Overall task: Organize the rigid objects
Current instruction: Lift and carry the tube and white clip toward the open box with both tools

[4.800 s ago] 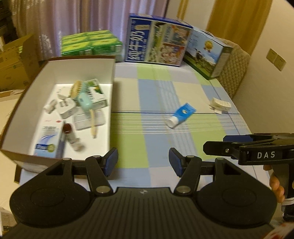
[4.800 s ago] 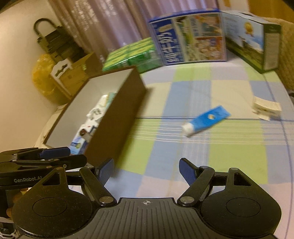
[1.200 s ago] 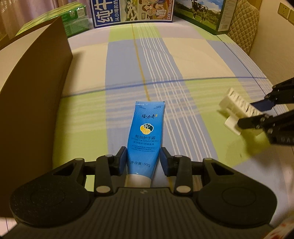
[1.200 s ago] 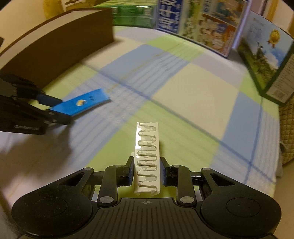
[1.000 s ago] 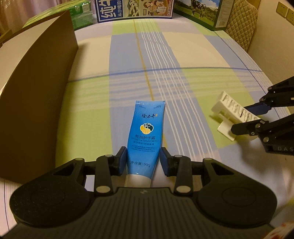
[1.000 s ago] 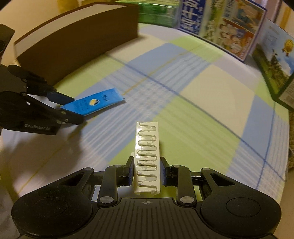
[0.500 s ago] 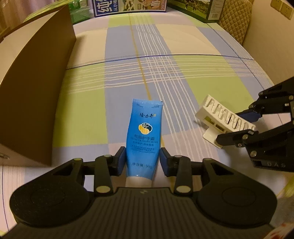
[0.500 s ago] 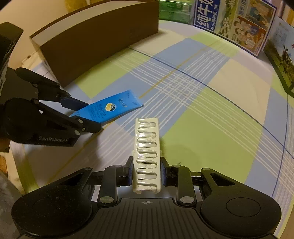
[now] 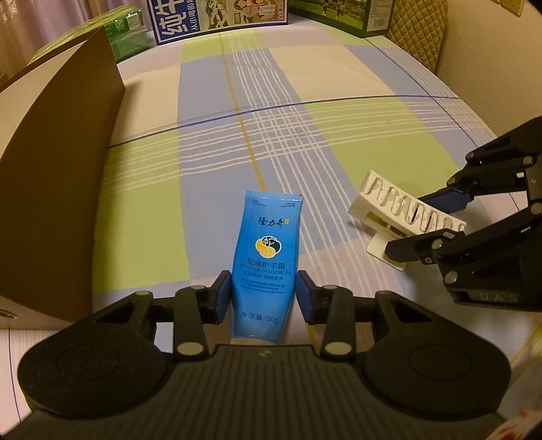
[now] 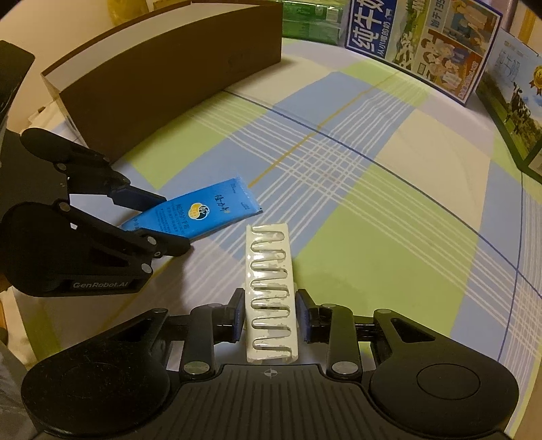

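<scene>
My left gripper (image 9: 264,291) is shut on a blue hand-cream tube (image 9: 266,250) and holds it above the checked cloth; the tube also shows in the right wrist view (image 10: 193,213). My right gripper (image 10: 271,320) is shut on a white slotted plastic rack (image 10: 271,291), held above the cloth; it shows at the right of the left wrist view (image 9: 403,210). The brown cardboard box (image 9: 57,189) stands to the left; its inside is hidden from both views (image 10: 176,64).
Milk cartons (image 9: 220,13) and green boxes (image 9: 125,30) line the far edge of the table. A padded chair back (image 9: 416,37) stands at the far right. The checked cloth (image 10: 372,210) lies ahead of both grippers.
Both grippers have lifted and drawn back toward the near edge with their objects, moving closer together. The box's near corner has come into the left wrist view.
</scene>
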Demonstrator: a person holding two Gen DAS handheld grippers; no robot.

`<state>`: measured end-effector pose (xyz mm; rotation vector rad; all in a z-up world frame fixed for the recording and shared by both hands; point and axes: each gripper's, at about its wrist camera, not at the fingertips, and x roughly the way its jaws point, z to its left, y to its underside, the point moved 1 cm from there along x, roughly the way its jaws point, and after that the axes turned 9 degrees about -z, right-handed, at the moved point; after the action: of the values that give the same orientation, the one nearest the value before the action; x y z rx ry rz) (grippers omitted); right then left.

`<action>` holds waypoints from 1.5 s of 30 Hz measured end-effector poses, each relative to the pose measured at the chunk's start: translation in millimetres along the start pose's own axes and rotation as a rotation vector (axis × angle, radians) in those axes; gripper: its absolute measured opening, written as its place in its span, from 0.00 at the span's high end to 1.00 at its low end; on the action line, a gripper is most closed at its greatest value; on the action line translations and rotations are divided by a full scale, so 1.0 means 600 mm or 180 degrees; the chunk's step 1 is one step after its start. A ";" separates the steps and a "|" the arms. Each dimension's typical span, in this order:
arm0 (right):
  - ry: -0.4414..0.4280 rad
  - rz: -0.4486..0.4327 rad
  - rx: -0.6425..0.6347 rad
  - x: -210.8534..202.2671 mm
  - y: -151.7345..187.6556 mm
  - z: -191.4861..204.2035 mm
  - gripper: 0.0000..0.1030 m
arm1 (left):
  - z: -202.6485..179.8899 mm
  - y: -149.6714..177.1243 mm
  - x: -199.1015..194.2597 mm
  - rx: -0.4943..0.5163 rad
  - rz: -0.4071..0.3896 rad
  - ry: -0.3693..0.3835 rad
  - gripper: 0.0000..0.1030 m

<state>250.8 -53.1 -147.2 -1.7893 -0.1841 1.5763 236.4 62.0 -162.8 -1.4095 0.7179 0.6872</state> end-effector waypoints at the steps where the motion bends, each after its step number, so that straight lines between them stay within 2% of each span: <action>1: 0.0013 -0.0009 0.0002 0.000 -0.001 0.000 0.72 | 0.001 0.000 0.000 -0.0014 0.0003 0.0002 0.66; 11: 0.0024 -0.0009 -0.0004 0.007 -0.003 0.000 0.73 | 0.005 0.005 -0.012 -0.0093 0.0000 0.0044 0.67; 13: 0.0008 -0.0030 -0.0008 0.004 -0.002 0.002 0.76 | 0.008 0.004 -0.016 -0.0105 -0.0021 0.0047 0.67; 30: -0.0009 -0.0205 0.0141 -0.028 -0.017 0.000 0.76 | 0.017 -0.019 -0.054 -0.0172 -0.0226 0.0016 0.67; 45: -0.0122 -0.0471 0.0252 -0.068 -0.086 0.002 0.76 | 0.052 -0.071 -0.123 -0.0393 -0.0597 0.0034 0.67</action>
<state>258.1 -38.0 -83.7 -1.6473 -0.2627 1.4928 225.5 91.3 -77.2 -1.5722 0.5503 0.5850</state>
